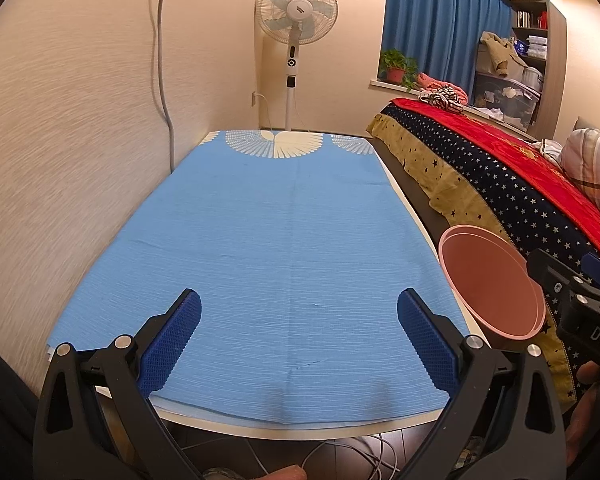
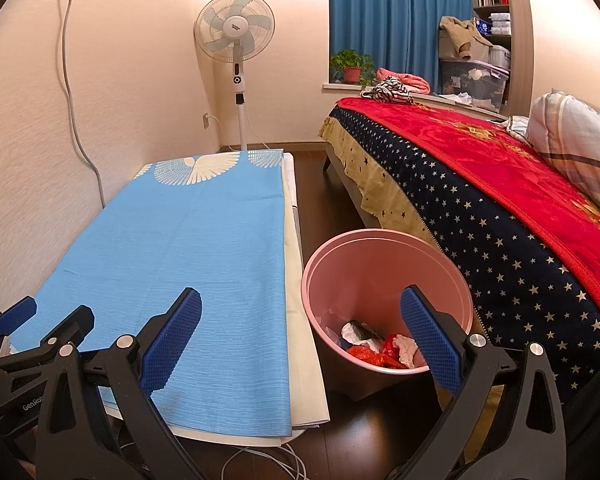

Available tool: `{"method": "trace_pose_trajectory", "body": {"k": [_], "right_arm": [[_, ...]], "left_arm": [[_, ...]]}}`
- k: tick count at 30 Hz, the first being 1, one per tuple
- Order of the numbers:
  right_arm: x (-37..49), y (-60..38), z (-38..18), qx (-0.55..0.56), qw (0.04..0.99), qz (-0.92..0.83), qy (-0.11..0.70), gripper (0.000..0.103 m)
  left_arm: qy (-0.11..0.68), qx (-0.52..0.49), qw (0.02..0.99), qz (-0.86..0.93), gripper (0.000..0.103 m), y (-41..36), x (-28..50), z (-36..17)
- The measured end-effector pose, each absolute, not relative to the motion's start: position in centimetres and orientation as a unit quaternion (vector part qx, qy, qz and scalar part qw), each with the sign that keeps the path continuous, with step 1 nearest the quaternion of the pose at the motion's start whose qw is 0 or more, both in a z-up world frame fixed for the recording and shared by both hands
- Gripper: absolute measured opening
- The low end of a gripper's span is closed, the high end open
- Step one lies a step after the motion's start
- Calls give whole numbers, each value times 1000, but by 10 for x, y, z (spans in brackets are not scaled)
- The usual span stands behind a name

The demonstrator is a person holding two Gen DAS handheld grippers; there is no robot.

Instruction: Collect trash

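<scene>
Pink plastic forms the round waste bin (image 2: 384, 276), which stands on the dark floor (image 2: 364, 436) between the long right edge of the table (image 2: 304, 340) and the side of the bed (image 2: 500, 216). Collected trash (image 2: 380, 348) lies at the bottom of the bin: crumpled white paper and red wrappers, with one dark scrap among them.

A blue tablecloth (image 1: 268, 240) with a white wing pattern at its far end covers the table top. No loose item is visible on the cloth in either view.

The left gripper (image 1: 300, 336) hangs over the near edge of the table. Its jaws are spread wide, with bare cloth showing between the blue pads (image 1: 172, 344). Nothing is held.

The right gripper (image 2: 300, 340) is positioned over the near right corner of the table. Its jaws are likewise released and empty. One blue pad (image 2: 172, 344) lies over the cloth; the other overlaps the near rim of the bin. In the left wrist view, the bin appears tilted by the lens at the right edge of the table, with the body of the right gripper just beside it.

A standing fan (image 2: 236, 32) is placed beyond the far end of the table, against the wall. A blue curtain (image 2: 396, 20) and a potted plant (image 2: 352, 66) occupy the window area behind the bed.
</scene>
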State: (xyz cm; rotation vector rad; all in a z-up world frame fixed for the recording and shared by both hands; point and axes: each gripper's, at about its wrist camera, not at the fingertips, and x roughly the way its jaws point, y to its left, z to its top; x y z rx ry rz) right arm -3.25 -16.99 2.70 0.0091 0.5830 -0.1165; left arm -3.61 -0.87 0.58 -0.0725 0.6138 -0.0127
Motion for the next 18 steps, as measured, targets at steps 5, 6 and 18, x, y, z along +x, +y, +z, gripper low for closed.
{"method": "trace_pose_trajectory", "body": {"k": [5, 6, 18], "right_arm": [[-32, -170, 27, 4, 956, -57, 287, 98], [-32, -170, 27, 4, 956, -57, 288, 98], [-30, -170, 22, 3, 955, -54, 291, 98]], "left_arm": [[302, -36, 953, -4, 95, -9, -36, 6], [302, -37, 953, -3, 95, -8, -35, 6], [304, -35, 952, -4, 95, -9, -33, 6]]}}
